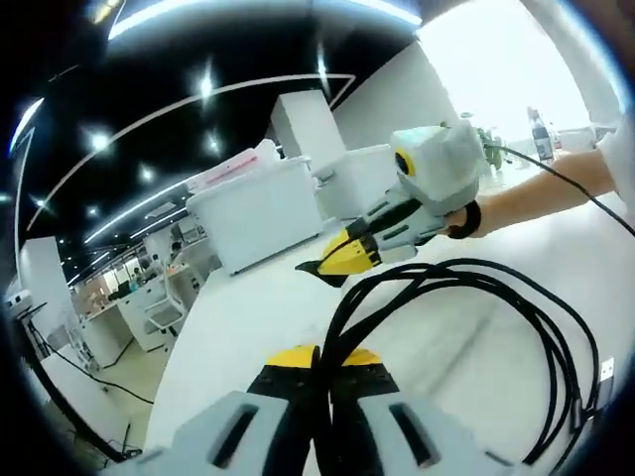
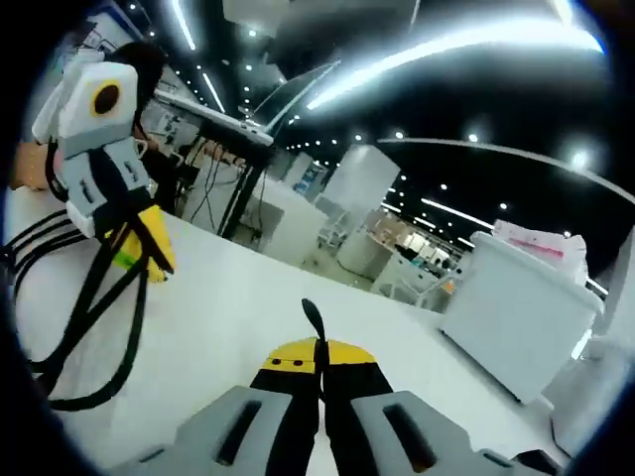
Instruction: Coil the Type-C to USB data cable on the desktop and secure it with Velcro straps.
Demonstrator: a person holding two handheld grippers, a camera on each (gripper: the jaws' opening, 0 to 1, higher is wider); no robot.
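The black data cable (image 1: pixel 541 317) hangs in several loops over the white desktop (image 1: pixel 248 337). My left gripper (image 1: pixel 319 362) is shut on the gathered strands at the bottom of the left gripper view. The cable's plug end (image 1: pixel 607 369) dangles at the far right. My right gripper (image 1: pixel 342 260) comes in from the right, a little beyond the loops, held by a hand (image 1: pixel 516 198). In the right gripper view my right gripper (image 2: pixel 319 355) is shut on a thin black Velcro strap (image 2: pixel 313 319) that sticks out past the tips. The left gripper (image 2: pixel 144 253) is at upper left, with the cable loops (image 2: pixel 84 307) hanging below it.
A white lidded storage box (image 1: pixel 258 213) stands at the back of the desk, also seen as a white box (image 2: pixel 521 307) on the right. Further white boxes (image 1: pixel 352 178) sit behind it. Beyond the desk's edge are other workbenches (image 2: pixel 213 129) and floor.
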